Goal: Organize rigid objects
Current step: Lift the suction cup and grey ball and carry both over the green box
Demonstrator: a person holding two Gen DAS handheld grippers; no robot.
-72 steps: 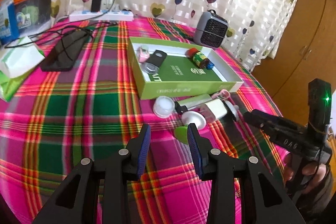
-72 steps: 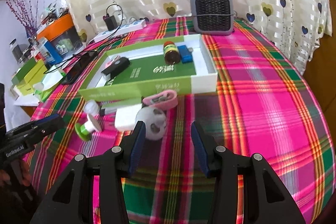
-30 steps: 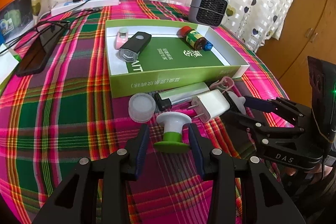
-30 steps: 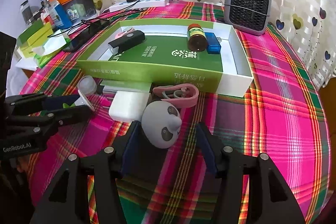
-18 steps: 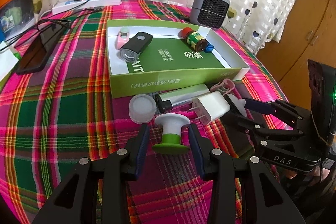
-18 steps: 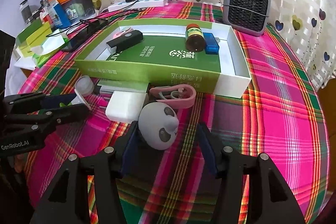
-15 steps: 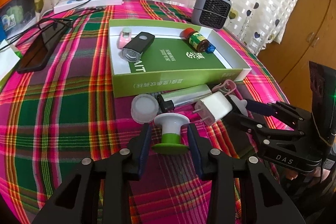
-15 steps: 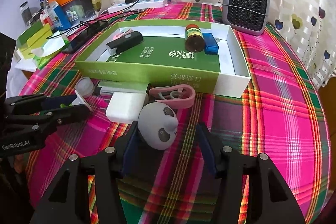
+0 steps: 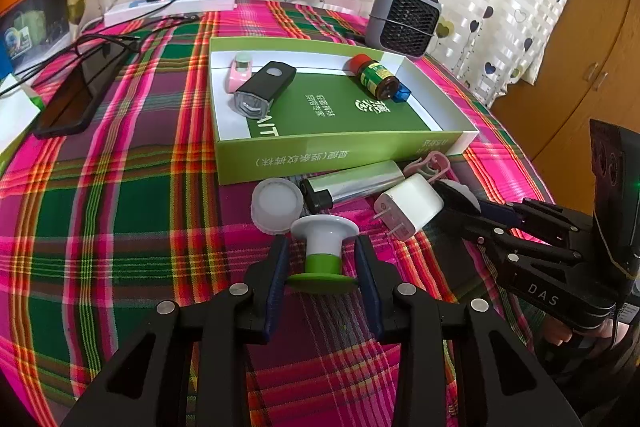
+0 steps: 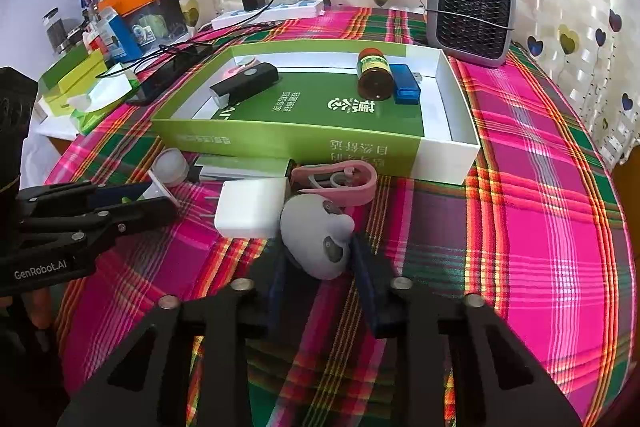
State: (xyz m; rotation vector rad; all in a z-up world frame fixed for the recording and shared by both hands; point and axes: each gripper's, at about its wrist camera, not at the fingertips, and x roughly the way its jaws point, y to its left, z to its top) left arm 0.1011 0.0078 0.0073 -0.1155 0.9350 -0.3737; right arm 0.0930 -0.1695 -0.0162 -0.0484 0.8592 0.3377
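A green open box (image 9: 320, 155) (image 10: 256, 137) on the plaid table holds a black bike light (image 9: 264, 89), a pink item, a brown bottle (image 9: 374, 77) and a blue stick. In front of it lie a white cap (image 9: 277, 205), a silver lighter (image 9: 352, 183), a white charger (image 9: 410, 205) (image 10: 250, 207) and a pink clip (image 10: 340, 179). My left gripper (image 9: 323, 255) has closed its jaws around a white-and-green spool (image 9: 324, 247). My right gripper (image 10: 316, 255) has closed its jaws around a grey panda-shaped toy (image 10: 320, 239).
A grey heater (image 9: 402, 19) (image 10: 470, 13) stands behind the box. A power strip (image 9: 168, 7), cables and a black phone (image 9: 76, 99) lie at the far left. Boxes and tissues (image 10: 96, 95) crowd the left edge. A wooden cabinet (image 9: 576, 59) stands to the right.
Both grippers came in low to the items in front of the box. The left jaws narrowed onto the spool and the right jaws narrowed onto the panda toy.
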